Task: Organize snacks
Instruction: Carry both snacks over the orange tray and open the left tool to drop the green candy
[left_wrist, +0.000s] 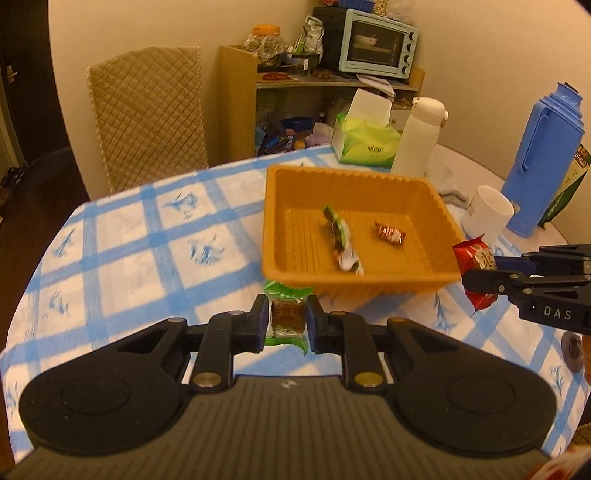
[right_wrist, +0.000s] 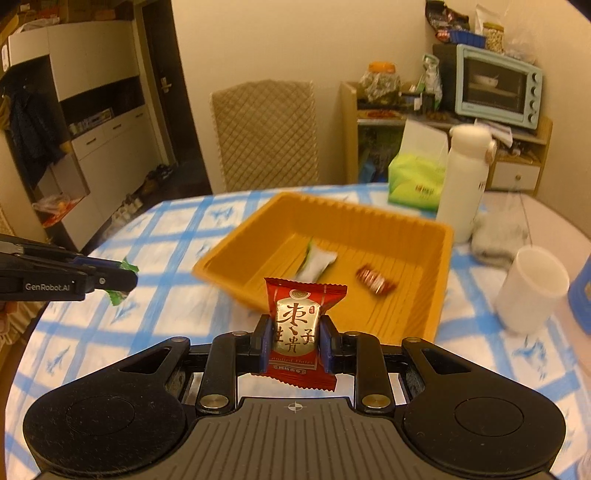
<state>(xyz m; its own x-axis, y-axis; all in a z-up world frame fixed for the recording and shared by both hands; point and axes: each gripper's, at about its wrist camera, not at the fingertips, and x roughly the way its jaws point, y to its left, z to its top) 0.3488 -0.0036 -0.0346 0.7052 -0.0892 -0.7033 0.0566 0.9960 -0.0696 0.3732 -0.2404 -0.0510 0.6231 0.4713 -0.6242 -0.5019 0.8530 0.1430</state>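
An orange plastic tray (left_wrist: 291, 192) (right_wrist: 439, 288) sits on the blue-checked tablecloth. In it lie a green-and-white snack packet (left_wrist: 341, 240) (right_wrist: 319, 264) and a small brown-red wrapped candy (left_wrist: 389, 233) (right_wrist: 375, 280). My left gripper (left_wrist: 287, 316) (right_wrist: 123, 278) is shut on a green-wrapped snack (left_wrist: 288, 314) (right_wrist: 118, 295), held above the cloth just short of the tray's near wall. My right gripper (right_wrist: 293, 341) (left_wrist: 480, 275) is shut on a red date-candy packet (right_wrist: 301, 328) (left_wrist: 474, 264), hanging in front of the tray's near right corner.
Behind the tray stand a green tissue pack (left_wrist: 365, 142), a white bottle (left_wrist: 417, 138) and a grey cloth (right_wrist: 496, 236). A white cup (left_wrist: 487, 216) and a blue thermos jug (left_wrist: 543, 158) are at the right. A padded chair (left_wrist: 147, 118) stands past the table's far edge.
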